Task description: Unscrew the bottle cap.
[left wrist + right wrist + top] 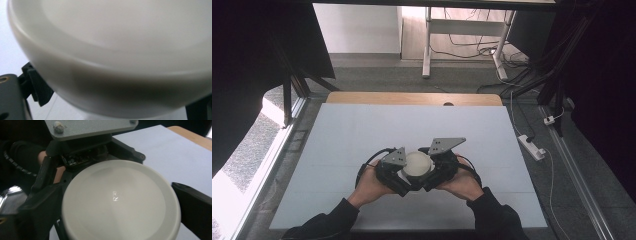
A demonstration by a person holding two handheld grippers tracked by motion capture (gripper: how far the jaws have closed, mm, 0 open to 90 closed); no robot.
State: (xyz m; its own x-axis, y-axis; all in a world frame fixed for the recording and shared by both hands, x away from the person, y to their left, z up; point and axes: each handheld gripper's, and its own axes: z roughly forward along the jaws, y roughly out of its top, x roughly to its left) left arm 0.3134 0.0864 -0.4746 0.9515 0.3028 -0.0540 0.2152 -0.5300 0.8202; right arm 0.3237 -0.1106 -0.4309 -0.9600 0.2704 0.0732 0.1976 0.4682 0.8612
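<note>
**A:** So where was this at? Near the front edge of the pale blue-grey desk [362,135], both hands were pushed together: the left gripper [398,176] and the right gripper [434,175] sat on either side of a round white plastic lid [417,165], maybe a shallow cap, hard to say which.

**B:** Yeah, and the lid was held between the two of them, not lying flat on the desk as far as I could tell. In the right gripper view its black jaws stood spread on both sides of the lid [120,202], touching or nearly touching the rim, so pinching it I'd say. In the left gripper view the lid [120,50] was right up against the camera with a jaw at each lower corner, looked clamped too.

**A:** So picked up, basically. Placing it somewhere was still left, I'd guess.

**B:** Agreed. The far half of the desk, up to the wooden strip [412,98] at the back edge, had nothing on it.
</note>
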